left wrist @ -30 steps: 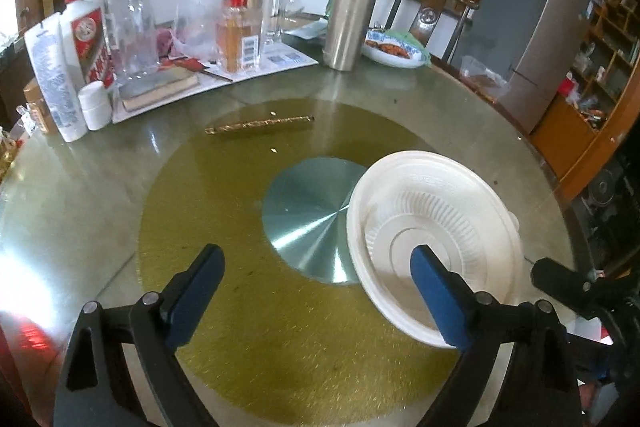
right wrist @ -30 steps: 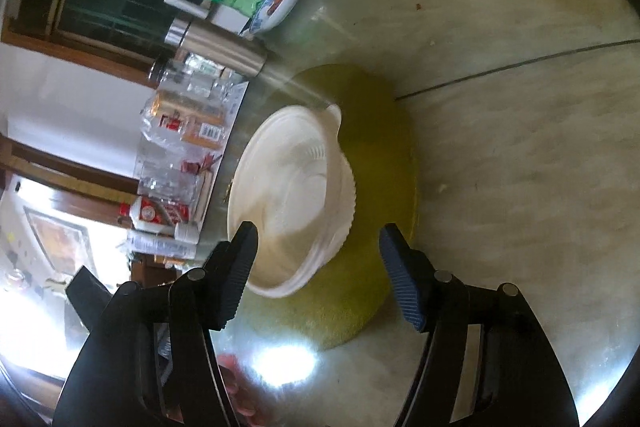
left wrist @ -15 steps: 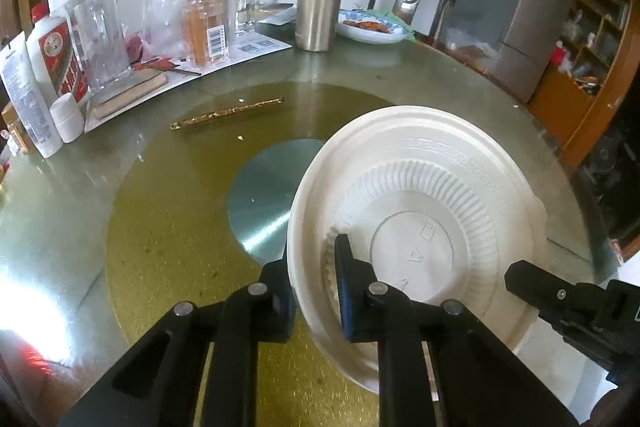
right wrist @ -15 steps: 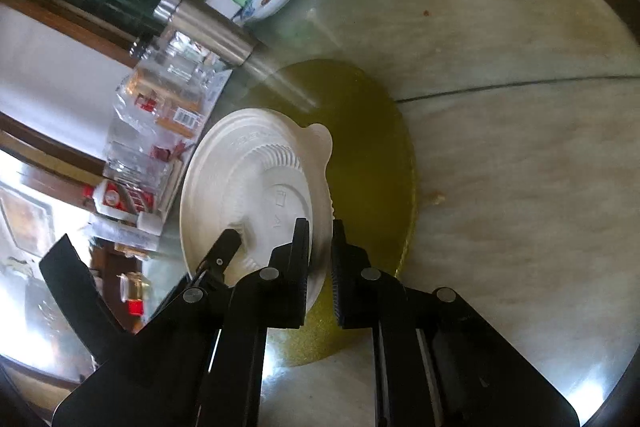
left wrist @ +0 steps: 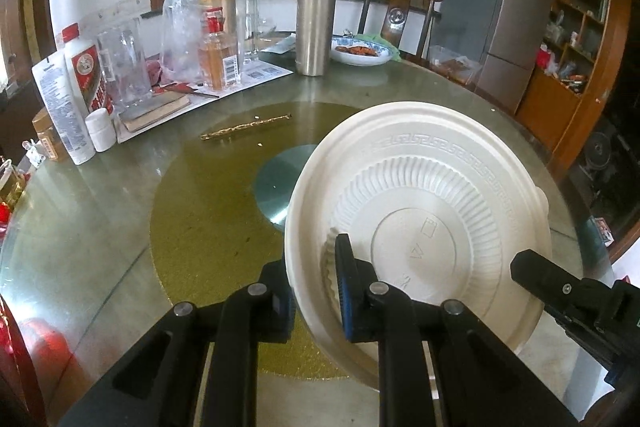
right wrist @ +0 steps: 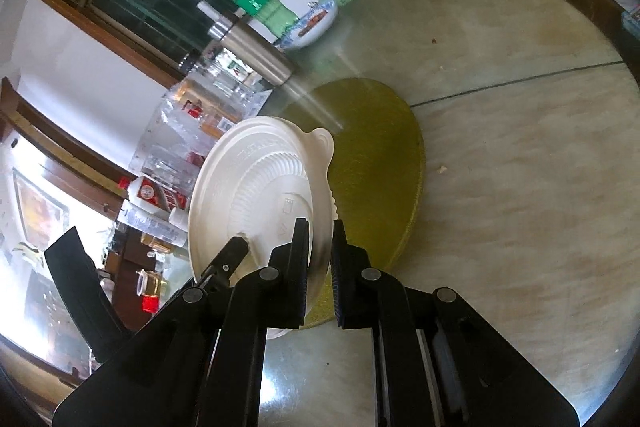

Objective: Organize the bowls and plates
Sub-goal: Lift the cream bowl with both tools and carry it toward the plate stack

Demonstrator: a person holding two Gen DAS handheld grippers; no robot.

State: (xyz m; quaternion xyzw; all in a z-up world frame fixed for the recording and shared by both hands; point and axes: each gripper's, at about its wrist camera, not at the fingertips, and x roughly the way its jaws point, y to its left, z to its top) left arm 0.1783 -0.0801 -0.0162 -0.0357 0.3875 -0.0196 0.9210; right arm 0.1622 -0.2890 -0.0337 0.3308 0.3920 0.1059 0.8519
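Observation:
A white plastic bowl point(left wrist: 424, 227), upside down with its ribbed bottom facing me, is lifted and tilted above the round glass table point(left wrist: 100, 195). My left gripper point(left wrist: 316, 291) is shut on its near left rim. My right gripper point(right wrist: 320, 259) is shut on the opposite rim of the same bowl point(right wrist: 248, 195); it shows in the left wrist view point(left wrist: 560, 295) at the lower right. The bowl hangs over the gold turntable disc point(left wrist: 208, 199).
Bottles, glass jars and a book point(left wrist: 156, 107) crowd the far left of the table. A steel thermos point(left wrist: 314, 23) and a plate of food point(left wrist: 362, 53) stand at the back. A gold stick point(left wrist: 246, 127) lies on the disc. A fridge point(left wrist: 496, 15) stands beyond.
Both grippers went from open to shut on the bowl's rim. The bowl has since been raised and tilted further toward the left wrist camera.

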